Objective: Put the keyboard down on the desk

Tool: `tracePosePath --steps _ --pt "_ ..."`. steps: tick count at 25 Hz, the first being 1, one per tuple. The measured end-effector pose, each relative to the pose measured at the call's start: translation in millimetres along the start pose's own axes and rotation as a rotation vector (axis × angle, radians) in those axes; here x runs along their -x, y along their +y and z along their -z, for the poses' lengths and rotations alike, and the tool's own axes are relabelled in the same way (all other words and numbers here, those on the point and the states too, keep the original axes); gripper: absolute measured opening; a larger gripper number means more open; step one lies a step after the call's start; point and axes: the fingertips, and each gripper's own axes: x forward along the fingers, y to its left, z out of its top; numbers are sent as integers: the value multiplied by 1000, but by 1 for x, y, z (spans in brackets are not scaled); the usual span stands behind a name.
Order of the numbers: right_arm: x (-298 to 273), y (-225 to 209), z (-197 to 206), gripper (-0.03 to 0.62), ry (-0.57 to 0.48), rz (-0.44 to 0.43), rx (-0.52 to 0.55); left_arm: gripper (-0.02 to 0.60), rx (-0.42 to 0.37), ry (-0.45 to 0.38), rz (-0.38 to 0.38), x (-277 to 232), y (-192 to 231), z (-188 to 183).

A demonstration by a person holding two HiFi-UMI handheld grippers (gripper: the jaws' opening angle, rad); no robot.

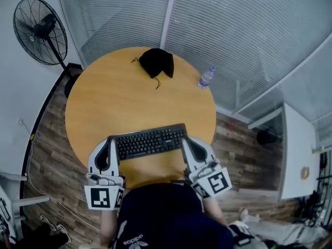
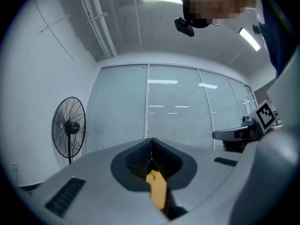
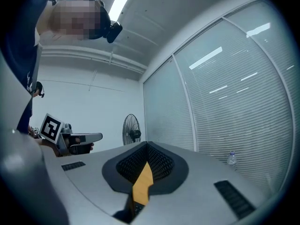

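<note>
Black keyboard [image 1: 150,141] is squeezed in the jaws of my left gripper [image 1: 106,153] and right gripper [image 1: 191,149], desk [image 1: 104,97] under them; putting it down looks not done yet

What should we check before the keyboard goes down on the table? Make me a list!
1. Left gripper clamped on the keyboard's left end: ok.
2. Right gripper clamped on its right end: ok.
3. Table around the keyboard is bare wood: ok.
4. Black cloth and water bottle sit far off at the back edge: ok.
5. How high the keyboard is above the table: cannot tell.
6. Keyboard held level: cannot tell.
</note>
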Motion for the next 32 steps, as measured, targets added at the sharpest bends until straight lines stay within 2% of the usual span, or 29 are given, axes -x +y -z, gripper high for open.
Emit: tracePosePath --steps 3,7,12,23,32 --pt "4 6 16 3 38 20 -1 2 -8 29 -14 14 2 14" --pt "4 16 28 3 69 26 16 2 24 46 -43 24 10 27" --pt "0 25 36 3 71 35 7 2 30 44 -52 29 21 32" --pt "-7 38 31 3 52 43 10 2 21 38 -8 28 22 30" --pt "-8 42 34 3 74 32 12 2 -16 29 31 27 8 30"
